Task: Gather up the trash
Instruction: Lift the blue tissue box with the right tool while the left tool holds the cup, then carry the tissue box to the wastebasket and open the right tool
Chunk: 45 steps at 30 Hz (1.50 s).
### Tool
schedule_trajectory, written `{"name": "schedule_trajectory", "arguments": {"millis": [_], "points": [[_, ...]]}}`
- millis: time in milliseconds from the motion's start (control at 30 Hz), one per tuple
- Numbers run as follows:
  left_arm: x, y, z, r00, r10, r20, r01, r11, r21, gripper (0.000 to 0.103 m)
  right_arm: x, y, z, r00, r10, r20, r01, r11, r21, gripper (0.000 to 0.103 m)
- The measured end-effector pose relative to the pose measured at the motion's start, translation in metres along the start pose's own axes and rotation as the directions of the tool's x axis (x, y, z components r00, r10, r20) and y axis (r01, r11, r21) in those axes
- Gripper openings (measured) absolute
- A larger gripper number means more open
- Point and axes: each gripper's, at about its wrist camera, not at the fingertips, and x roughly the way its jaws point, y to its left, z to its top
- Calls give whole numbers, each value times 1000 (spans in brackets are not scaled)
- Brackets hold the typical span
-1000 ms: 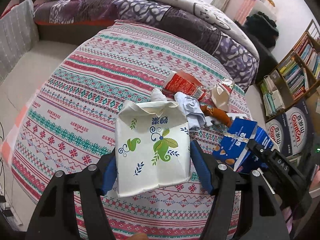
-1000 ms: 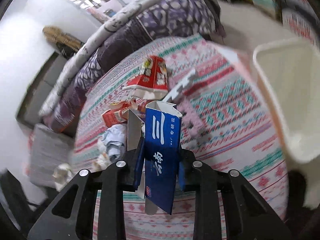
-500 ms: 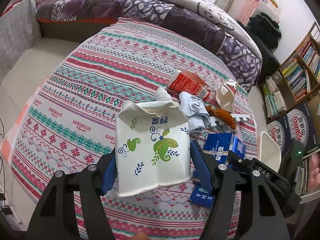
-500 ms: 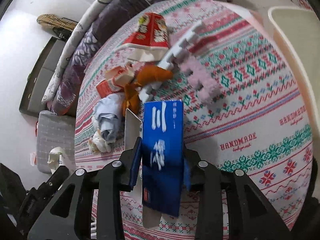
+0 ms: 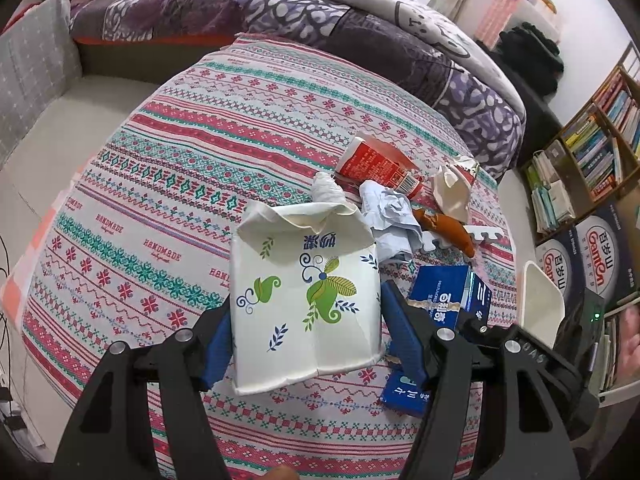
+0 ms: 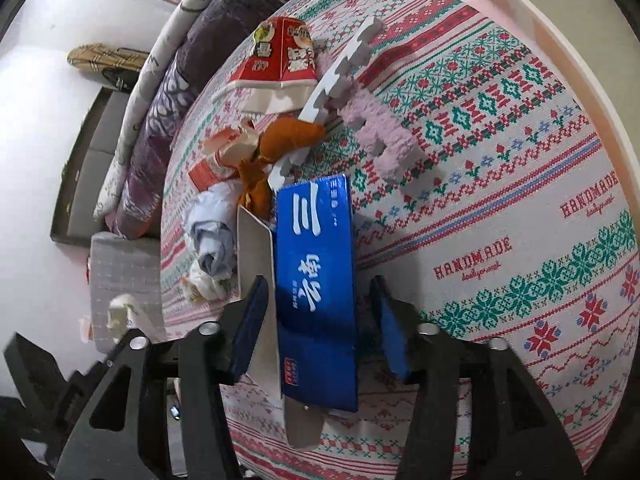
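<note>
My left gripper [image 5: 306, 320] is shut on a white paper bag with green leaf prints [image 5: 304, 280], its blue pads pressing on both sides. A blue carton [image 6: 316, 240] lies on the patterned tablecloth [image 6: 520, 220] between the jaws of my right gripper [image 6: 318, 292]. Those jaws are closing, but a gap shows on each side and the pads do not touch it. The same blue carton [image 5: 444, 292] shows just right of the bag in the left wrist view.
More litter lies beyond: a red noodle cup [image 6: 280, 52], a crumpled pale paper [image 6: 212, 236], an orange wrapper [image 6: 288, 136], white and pink foam puzzle pieces [image 6: 380, 144]. A cream bin [image 6: 580, 40] stands at the table's right edge. A sofa and bookshelves surround the table.
My right gripper came down and set the blue carton on the cloth, and its pads have come off the carton's sides. The left gripper and its bag stayed still.
</note>
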Motion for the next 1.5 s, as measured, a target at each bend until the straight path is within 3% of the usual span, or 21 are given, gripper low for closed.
{"name": "schedule_trajectory", "arguments": {"millis": [133, 267, 400, 700, 767, 833, 967, 1200, 1500], "points": [[0, 0, 0, 1000, 2, 2, -2, 1000, -3, 66, -10, -2, 0, 999, 22, 29, -22, 1000, -5, 27], [1, -1, 0, 1000, -1, 1, 1, 1000, -3, 66, -13, 0, 3, 996, 91, 22, -91, 996, -8, 29], [0, -5, -1, 1000, 6, 7, -6, 1000, 12, 66, -10, -4, 2, 999, 42, 13, -42, 999, 2, 32], [1, -2, 0, 1000, 1, 3, -1, 1000, 1, 66, -14, -8, 1, 998, 56, 10, -56, 998, 13, 41], [1, -5, -1, 1000, 1, 5, -1, 1000, 8, 66, -17, -9, 2, 999, 51, 13, -51, 999, 2, 41], [1, -6, -1, 1000, 1, 5, -1, 1000, 12, 66, -17, -8, 2, 999, 40, 15, -40, 999, -12, 31], [1, -6, -1, 1000, 2, 5, -2, 1000, 11, 67, -21, -8, 2, 998, 57, 31, -56, 998, -14, 29], [-1, -6, -1, 1000, -1, 18, 1, 1000, 5, 67, -42, 7, 4, 991, 59, 116, -49, 995, -87, 23], [-24, -26, -1, 987, -5, 161, -4, 998, 55, 66, -80, 40, 4, 952, -12, 307, 100, 957, -273, 22]]}}
